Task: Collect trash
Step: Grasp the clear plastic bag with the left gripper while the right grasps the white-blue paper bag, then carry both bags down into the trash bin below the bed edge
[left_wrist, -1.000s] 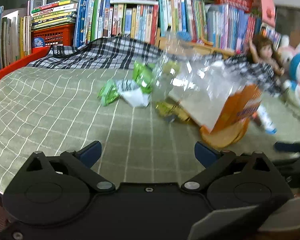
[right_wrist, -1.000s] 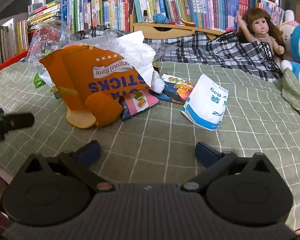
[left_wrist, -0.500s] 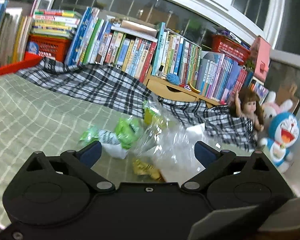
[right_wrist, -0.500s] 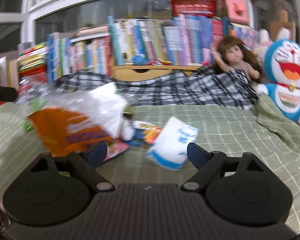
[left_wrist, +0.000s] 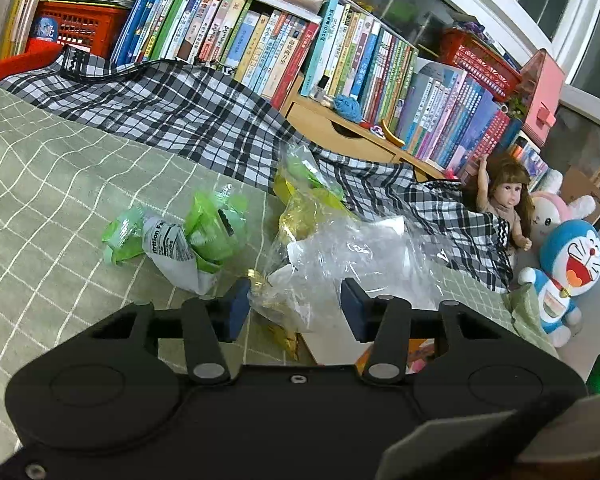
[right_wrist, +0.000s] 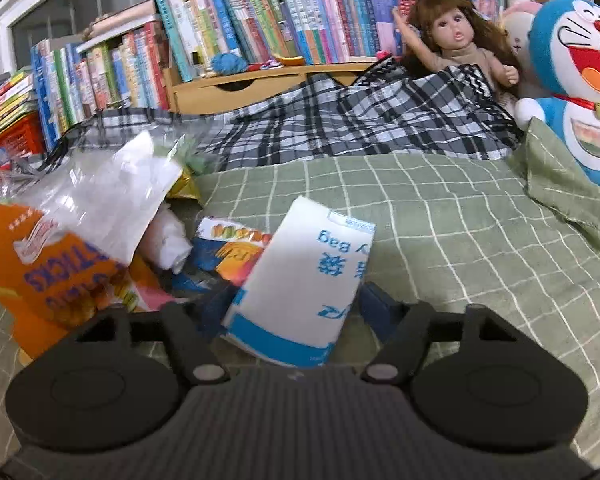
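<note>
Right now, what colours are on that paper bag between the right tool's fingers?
The paper bag is white with blue bands and lettering, clearest in the right wrist view.

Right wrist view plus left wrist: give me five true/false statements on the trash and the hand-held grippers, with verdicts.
1. The white and blue bag lies between the right hand-held gripper jaws. True.
2. The left hand-held gripper brackets the clear plastic bag. True.
3. The green wrapper is inside the left jaws. False: it lies left of them on the green checked blanket.
4. The orange snack bag sits right of the white bag. False: left.
5. The doll lies among the trash. False: it sits behind the plaid cloth.
</note>
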### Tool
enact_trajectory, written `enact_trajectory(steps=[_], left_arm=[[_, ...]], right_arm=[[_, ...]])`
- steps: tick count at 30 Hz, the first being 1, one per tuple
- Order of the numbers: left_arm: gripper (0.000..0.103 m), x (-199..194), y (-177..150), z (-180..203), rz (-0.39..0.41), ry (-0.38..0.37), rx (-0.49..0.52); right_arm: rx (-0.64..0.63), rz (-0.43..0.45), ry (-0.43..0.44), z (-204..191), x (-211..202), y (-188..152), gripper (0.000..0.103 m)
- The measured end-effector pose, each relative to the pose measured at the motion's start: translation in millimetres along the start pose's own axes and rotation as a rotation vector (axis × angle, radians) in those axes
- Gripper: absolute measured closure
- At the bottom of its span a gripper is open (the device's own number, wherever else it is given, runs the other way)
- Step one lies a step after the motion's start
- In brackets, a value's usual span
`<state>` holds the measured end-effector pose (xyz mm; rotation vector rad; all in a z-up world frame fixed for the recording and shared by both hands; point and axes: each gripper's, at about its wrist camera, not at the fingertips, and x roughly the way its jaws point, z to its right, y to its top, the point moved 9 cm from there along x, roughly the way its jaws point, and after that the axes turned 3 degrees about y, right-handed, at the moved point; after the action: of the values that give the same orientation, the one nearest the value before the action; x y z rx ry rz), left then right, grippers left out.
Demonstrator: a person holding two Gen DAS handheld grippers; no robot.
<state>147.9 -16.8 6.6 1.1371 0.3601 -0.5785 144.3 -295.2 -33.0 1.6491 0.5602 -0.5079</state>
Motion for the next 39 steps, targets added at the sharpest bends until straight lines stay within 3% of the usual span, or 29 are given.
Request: enact_trajectory(steps=[3, 8, 9, 18, 19, 21, 23, 24, 28, 32, 34, 35, 37, 39], left_arm=[[0.063, -12.4, -0.1, 3.3, 0.032, 0.004, 0.035], [0.065, -38.1, 3.6, 7.9, 0.078, -0.011, 0.038], [0.066, -43.6, 5.3, 9.0, 0.089, -0.011, 0.039], [0.068, -95.5, 23.6, 16.2, 0.186, -0.03, 0.045], [0.068, -101.0, 23.9, 16.8, 0.192, -0.032, 0.048], [0.068, -112.0, 23.3, 17.1, 0.205, -0.033, 0.053], [0.068, -121.2, 22.1, 17.2, 0.216, -0.034, 0.06], [0.068, -125.1, 20.6, 16.6, 0.22, -0.033, 0.062], [0.068, -137.6, 16.6, 12.0, 0.232, -0.027, 0.065], [0.068, -144.9, 17.2, 5.8, 0.239, -0.032, 0.053], [0.068, -147.6, 18.2, 4.7, 0.239, -0.039, 0.044], [0.068, -149.2, 19.0, 4.2, 0.242, -0.041, 0.045], [0.068, -154.1, 18.4, 4.1, 0.255, -0.044, 0.055], [0.068, -159.1, 15.9, 5.9, 0.266, -0.047, 0.063]], right_arm=[[0.004, 0.028, 0.003, -0.2, -12.4, 1.8, 0.055], [-0.002, 0.086, 0.003, 0.0, -34.1, 5.8, 0.071], [-0.005, 0.095, 0.002, -0.2, -37.2, 7.3, 0.088], [0.009, 0.144, 0.03, -2.4, -69.5, 11.1, 0.092], [0.003, 0.145, 0.028, -2.7, -71.5, 10.8, 0.092], [-0.009, 0.135, 0.024, -2.6, -71.3, 9.9, 0.078], [-0.018, 0.124, 0.019, -1.4, -64.7, 10.3, 0.04], [-0.027, 0.118, 0.018, -1.3, -59.0, 10.5, 0.028], [-0.09, 0.068, -0.039, 3.2, -25.6, 11.2, 0.023], [-0.049, -0.022, -0.005, 11.5, 5.7, 8.1, 0.019], [-0.049, -0.034, 0.008, 11.6, 8.7, 5.9, 0.033], [-0.056, -0.036, 0.002, 10.7, 7.1, 5.4, 0.045], [-0.072, -0.024, 0.012, 7.6, -0.3, 5.3, 0.055], [-0.082, 0.0, 0.012, 7.0, -11.2, 7.1, 0.075]])
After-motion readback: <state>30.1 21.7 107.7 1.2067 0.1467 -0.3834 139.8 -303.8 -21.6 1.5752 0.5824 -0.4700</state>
